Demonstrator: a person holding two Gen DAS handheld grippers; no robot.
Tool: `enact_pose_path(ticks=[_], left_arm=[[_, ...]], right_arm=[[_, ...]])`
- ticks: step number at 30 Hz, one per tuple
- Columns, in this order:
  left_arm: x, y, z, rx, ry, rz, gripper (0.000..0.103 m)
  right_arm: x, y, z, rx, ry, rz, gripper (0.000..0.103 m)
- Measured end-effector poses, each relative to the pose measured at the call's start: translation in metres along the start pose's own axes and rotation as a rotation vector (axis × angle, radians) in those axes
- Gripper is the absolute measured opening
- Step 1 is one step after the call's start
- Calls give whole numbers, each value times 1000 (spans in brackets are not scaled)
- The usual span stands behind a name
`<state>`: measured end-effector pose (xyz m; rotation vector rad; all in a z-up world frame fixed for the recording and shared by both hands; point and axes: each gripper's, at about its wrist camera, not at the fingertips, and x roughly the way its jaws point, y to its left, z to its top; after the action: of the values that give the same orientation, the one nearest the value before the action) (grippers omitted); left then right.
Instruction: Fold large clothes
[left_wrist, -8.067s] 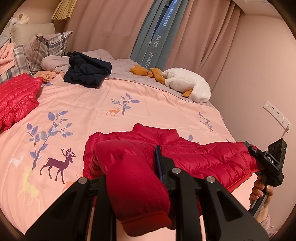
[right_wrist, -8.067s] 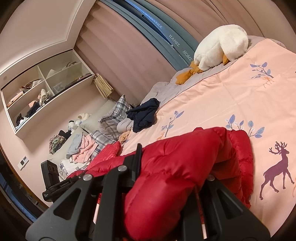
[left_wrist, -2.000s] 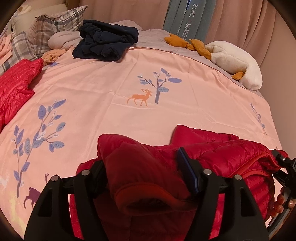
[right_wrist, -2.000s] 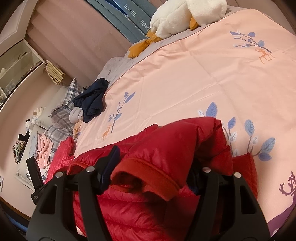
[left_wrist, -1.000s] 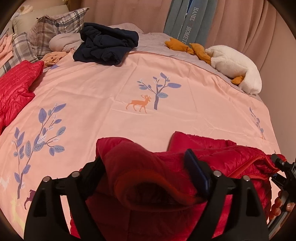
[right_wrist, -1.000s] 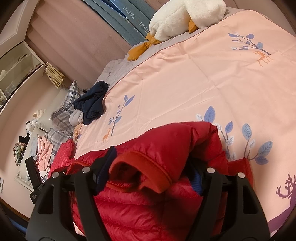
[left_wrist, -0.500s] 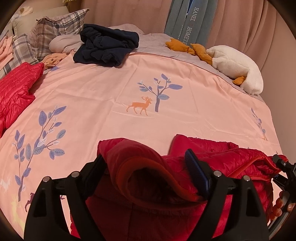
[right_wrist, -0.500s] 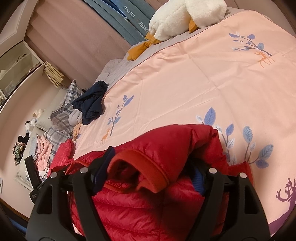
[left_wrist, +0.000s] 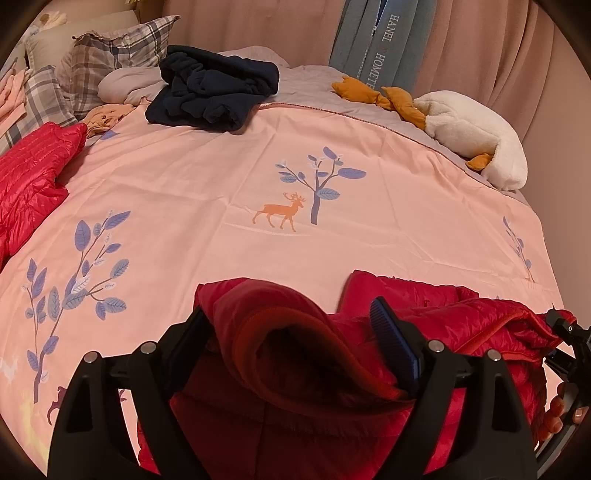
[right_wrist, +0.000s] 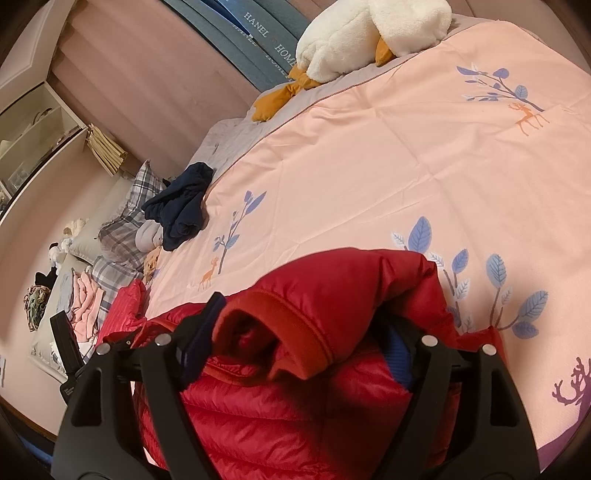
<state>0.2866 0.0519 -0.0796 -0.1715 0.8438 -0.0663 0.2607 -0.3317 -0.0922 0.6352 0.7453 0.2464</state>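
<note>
A red puffer jacket (left_wrist: 436, 310) lies on the pink bedspread (left_wrist: 221, 177) at the near edge. My left gripper (left_wrist: 291, 332) is open, its jaws wide apart, with one sleeve cuff (left_wrist: 295, 332) lying loose between them. My right gripper (right_wrist: 303, 332) is also open, the other sleeve cuff (right_wrist: 295, 339) resting between its jaws over the jacket body (right_wrist: 266, 413). The right gripper shows at the far right of the left wrist view (left_wrist: 569, 343).
A dark navy garment (left_wrist: 214, 88) lies at the far side by plaid pillows (left_wrist: 110, 59). Another red jacket (left_wrist: 29, 173) lies at the left. A white plush goose (left_wrist: 472, 136) rests at the far right by the curtains. Shelves (right_wrist: 33, 122) stand at the left.
Both grippers have opened since two seconds ago and let go of the sleeve cuffs, which now rest loose on the jacket. Over eight seconds both sleeves were carried inward.
</note>
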Motion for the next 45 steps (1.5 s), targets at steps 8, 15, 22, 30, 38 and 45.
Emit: enact_pose_path(ticks=[8,15,22,30,38,45], left_arm=[[0,-2,3,-5,-26,1,99],[2,-1,5,-10,-26,0,99],[2,-1,6,-12,-31,2,100],[5,1,8,-31,-50,-1,102],[7,2,11,-45,-60,-6,102],[10,3,13,-50,-58,-2,102]], right_arm=[[0,0,-1,0,0,0,81],[2,-1,1,3,-5,-3,85],[10,-4,8,14,-15,-6,87],[12,-5,7,12,-27,-11,89],[14,-6,9,15,-33,-13,90],[14,-7,10,26,-43,-24,90]])
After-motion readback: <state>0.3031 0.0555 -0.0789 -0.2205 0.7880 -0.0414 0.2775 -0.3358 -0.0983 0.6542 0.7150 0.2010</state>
